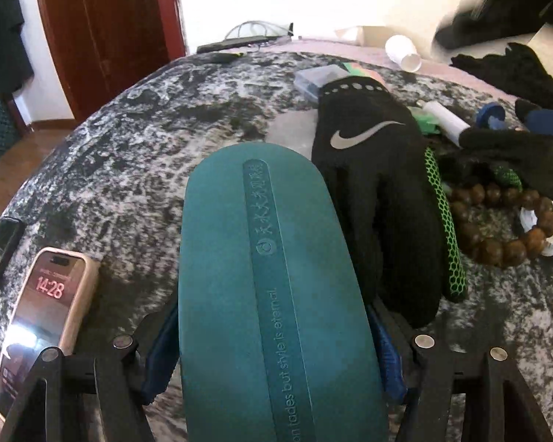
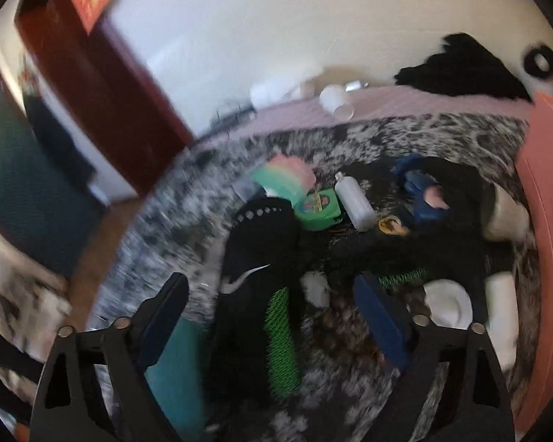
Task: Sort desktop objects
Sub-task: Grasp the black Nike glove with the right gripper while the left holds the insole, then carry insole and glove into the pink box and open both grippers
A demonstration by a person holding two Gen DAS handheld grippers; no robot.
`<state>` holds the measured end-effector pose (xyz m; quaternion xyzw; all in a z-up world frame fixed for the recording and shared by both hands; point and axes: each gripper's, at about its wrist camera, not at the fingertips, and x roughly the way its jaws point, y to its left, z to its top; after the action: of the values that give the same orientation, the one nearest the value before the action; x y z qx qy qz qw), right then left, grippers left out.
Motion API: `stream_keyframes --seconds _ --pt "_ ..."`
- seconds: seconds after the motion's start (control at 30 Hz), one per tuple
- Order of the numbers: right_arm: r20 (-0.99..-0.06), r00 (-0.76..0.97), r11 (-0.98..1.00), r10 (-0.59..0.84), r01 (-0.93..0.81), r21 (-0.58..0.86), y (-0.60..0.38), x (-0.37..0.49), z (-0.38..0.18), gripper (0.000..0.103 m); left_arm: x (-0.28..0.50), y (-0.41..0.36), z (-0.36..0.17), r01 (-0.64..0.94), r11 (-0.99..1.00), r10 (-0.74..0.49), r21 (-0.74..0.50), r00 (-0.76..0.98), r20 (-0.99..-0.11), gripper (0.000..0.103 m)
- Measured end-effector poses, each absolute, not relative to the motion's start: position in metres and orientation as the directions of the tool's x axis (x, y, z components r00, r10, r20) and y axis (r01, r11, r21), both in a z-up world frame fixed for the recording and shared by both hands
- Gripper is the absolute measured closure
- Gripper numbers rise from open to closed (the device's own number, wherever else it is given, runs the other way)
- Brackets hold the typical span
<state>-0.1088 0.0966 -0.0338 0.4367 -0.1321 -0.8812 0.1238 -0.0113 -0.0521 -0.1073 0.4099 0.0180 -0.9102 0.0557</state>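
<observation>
My left gripper [image 1: 272,353] is shut on a long teal case [image 1: 261,276] that points away over the grey mottled table [image 1: 136,154]. A black glove with a white swoosh [image 1: 365,169] lies right of the case, a green mesh strip [image 1: 442,221] along its edge. My right gripper [image 2: 272,316] hangs open above that same glove [image 2: 254,258] and green mesh strip [image 2: 280,339], with nothing between its fingers. The teal case [image 2: 180,368] shows at its lower left. This right view is blurred.
A phone showing 14:28 [image 1: 44,309] lies at the left edge. A wooden bead bracelet [image 1: 505,221], white bottle [image 2: 354,202], green round tin [image 2: 317,210], pastel box [image 2: 284,176], white cup [image 1: 402,51] and dark cloth [image 1: 512,70] crowd the right. A pink panel [image 2: 549,258] stands far right.
</observation>
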Motion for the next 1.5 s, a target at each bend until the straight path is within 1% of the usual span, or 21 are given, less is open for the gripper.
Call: stream_keyframes --seconds 0.1,0.2,0.27,0.3,0.33,0.37,0.4,0.43,0.53,0.73,1.0,1.13,1.33,1.43,1.5 --pt "-0.792 -0.502 -0.934 -0.348 0.112 0.340 0.085 -0.127 -0.059 0.014 -0.011 -0.059 -0.107 0.107 -0.994 -0.072 0.002 -0.658 -0.749 0.030" --pt "-0.826 -0.415 -0.924 -0.382 0.141 0.356 0.070 -0.136 -0.086 0.014 -0.013 -0.058 -0.110 0.094 -0.995 -0.076 0.019 -0.652 -0.754 0.030" --pt "-0.822 -0.400 -0.914 -0.405 0.185 0.360 0.056 -0.138 -0.097 0.021 -0.013 -0.057 -0.113 0.084 -0.996 -0.075 0.027 -0.646 -0.760 0.030" --pt "-0.825 -0.413 -0.922 -0.385 0.198 0.332 0.052 -0.138 -0.099 0.043 -0.012 -0.056 -0.114 0.078 -0.996 -0.076 0.034 -0.646 -0.760 0.030" --pt "-0.829 -0.428 -0.932 -0.360 0.208 0.298 0.047 -0.137 -0.100 0.068 -0.011 -0.055 -0.115 0.073 -0.997 -0.078 0.040 -0.647 -0.758 0.030" --pt "-0.824 -0.445 -0.935 -0.351 0.209 0.286 0.046 -0.136 -0.099 0.073 -0.010 -0.055 -0.114 0.068 -0.997 -0.080 0.047 -0.651 -0.755 0.030" --pt "-0.813 -0.463 -0.935 -0.353 0.205 0.289 0.048 -0.134 -0.096 0.080 -0.008 -0.054 -0.113 0.063 -0.997 -0.082 0.053 -0.658 -0.749 0.030" --pt "-0.802 -0.479 -0.934 -0.357 0.203 0.295 0.050 -0.133 -0.093 0.089 -0.007 -0.054 -0.112 0.059 -0.996 -0.084 0.060 -0.664 -0.743 0.030" --pt "-0.770 -0.523 -0.931 -0.366 0.202 0.305 0.060 -0.126 -0.078 0.093 -0.003 -0.054 -0.107 0.046 -0.997 -0.074 0.058 -0.681 -0.728 0.030" --pt "-0.706 -0.620 -0.939 -0.343 0.204 0.277 0.068 -0.109 -0.032 0.093 0.004 -0.050 -0.083 0.021 -1.000 -0.030 0.022 -0.733 -0.679 0.031" --pt "-0.612 -0.747 -0.963 -0.260 0.153 0.222 0.099 -0.070 0.025 0.093 0.019 -0.037 -0.042 -0.039 -0.999 0.050 -0.031 -0.796 -0.604 0.031" --pt "-0.577 -0.790 -0.974 -0.206 0.108 0.200 0.131 -0.052 0.050 0.093 0.029 -0.012 -0.015 -0.097 -0.995 0.092 -0.022 -0.820 -0.564 0.031" --pt "-0.496 -0.868 -0.989 -0.037 -0.041 0.145 0.208 -0.011 0.095 0.093 0.030 0.066 0.029 -0.239 -0.971 0.209 -0.009 -0.827 -0.523 0.031" --pt "-0.450 -0.888 -0.978 0.090 -0.165 0.130 0.266 0.014 0.114 0.093 0.029 0.113 0.048 -0.328 -0.945 0.291 -0.013 -0.820 -0.492 0.031" --pt "-0.443 -0.883 -0.958 0.155 -0.245 0.152 0.306 0.026 0.118 0.093 0.027 0.142 0.055 -0.378 -0.926 0.344 -0.025 -0.810 -0.474 0.031"
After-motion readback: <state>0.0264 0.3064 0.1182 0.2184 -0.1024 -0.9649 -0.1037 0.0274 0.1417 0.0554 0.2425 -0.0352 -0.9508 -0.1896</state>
